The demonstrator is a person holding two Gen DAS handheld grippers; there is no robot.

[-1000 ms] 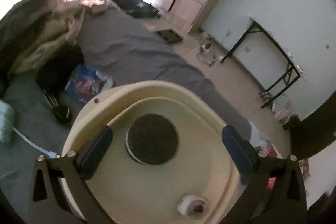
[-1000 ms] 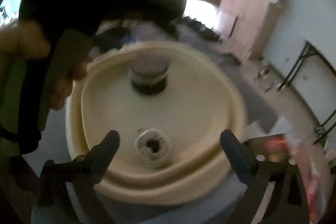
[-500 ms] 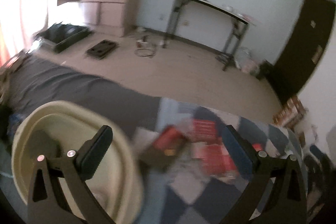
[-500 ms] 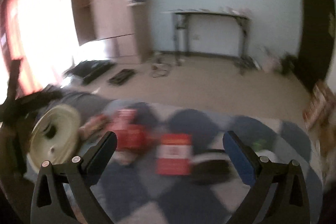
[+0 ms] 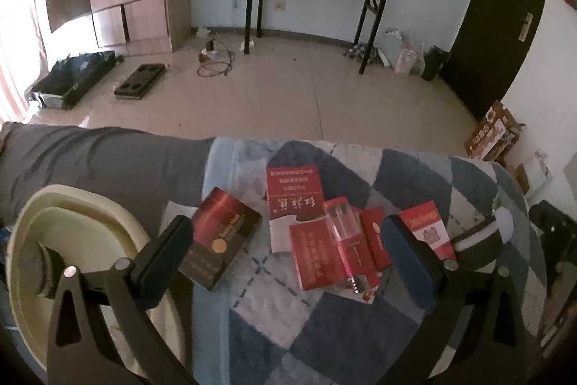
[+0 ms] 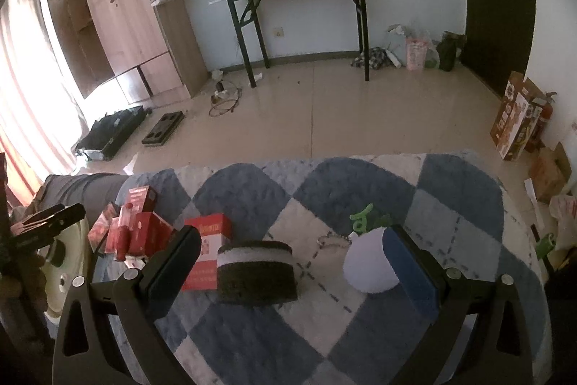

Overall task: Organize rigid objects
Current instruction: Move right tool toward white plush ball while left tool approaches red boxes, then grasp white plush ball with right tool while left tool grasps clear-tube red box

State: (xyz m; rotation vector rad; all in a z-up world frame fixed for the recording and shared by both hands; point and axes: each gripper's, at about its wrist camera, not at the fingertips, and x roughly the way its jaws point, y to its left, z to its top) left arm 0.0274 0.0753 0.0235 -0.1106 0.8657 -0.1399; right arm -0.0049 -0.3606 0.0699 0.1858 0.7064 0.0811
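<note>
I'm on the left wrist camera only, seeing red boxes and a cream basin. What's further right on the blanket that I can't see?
Observer: A white rounded object sits on the checked blanket.
Operator: Anything with it?
Observer: A green charm lies just behind it, and a small chain lies to the left of the white object.
Operator: Is the right gripper holding anything?
Observer: No. The right gripper has its jaws wide open, above a black-and-white striped round case lying on the blanket.
</note>
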